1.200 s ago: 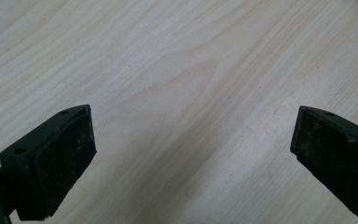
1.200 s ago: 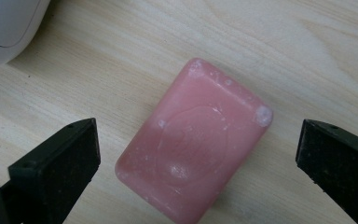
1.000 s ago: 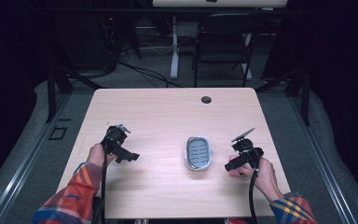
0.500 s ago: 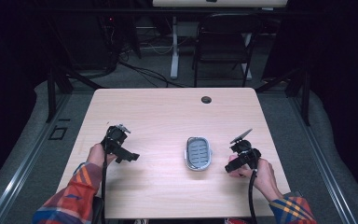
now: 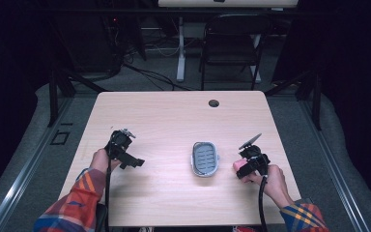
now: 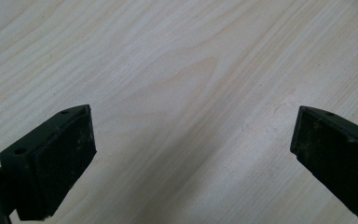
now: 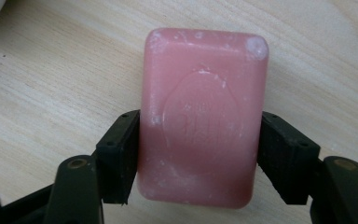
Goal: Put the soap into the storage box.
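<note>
Right gripper (image 7: 200,154): clamped on the pink soap bar (image 7: 200,116), one black pad pressed to each long side; jaws have just been closing onto it.
Soap bar: lying flat on the counter (image 7: 37,102), embossed oval stamp facing up, white scuffs at the corners; in the high view a pink patch (image 5: 239,166) at the gripper's tips (image 5: 245,169), near the right end of the counter.
Soap dish (image 5: 206,158): grey oval with a ribbed blue insert, on the counter just left of the soap bar, apart from it.
Left gripper (image 6: 191,144): released, jaws spread wide over bare wood grain, nothing between them; in the high view held near the counter's left edge (image 5: 134,163), well apart from the dish.
Counter: light wood, with a round cable hole (image 5: 214,103) near the far edge.
</note>
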`<state>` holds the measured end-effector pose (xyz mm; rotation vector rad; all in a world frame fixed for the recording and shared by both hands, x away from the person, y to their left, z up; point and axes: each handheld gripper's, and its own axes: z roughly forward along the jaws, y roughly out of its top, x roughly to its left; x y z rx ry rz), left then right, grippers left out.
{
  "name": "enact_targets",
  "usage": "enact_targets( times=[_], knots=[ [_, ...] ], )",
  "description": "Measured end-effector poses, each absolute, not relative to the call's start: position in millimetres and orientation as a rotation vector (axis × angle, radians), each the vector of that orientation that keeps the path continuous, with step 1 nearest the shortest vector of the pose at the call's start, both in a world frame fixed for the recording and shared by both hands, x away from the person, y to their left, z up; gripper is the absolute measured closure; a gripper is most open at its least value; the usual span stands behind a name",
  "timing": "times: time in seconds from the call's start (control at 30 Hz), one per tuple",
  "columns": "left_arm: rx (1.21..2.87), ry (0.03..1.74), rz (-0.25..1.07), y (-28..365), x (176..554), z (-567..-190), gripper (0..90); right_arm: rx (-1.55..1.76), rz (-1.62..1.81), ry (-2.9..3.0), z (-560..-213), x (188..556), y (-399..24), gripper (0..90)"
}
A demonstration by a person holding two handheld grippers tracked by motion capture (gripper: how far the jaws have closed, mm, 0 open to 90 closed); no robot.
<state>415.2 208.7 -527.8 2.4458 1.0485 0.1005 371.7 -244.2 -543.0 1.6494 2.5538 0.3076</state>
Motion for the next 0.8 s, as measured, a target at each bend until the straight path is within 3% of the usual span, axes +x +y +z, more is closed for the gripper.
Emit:
enact_targets(
  times=[0.8],
  knots=[
    [2.455,1.05,0.106,208.0,414.9,-527.5,0.0,1.611,0.278,2.581,-545.1,372.7,-244.2,36.7]
  ],
)
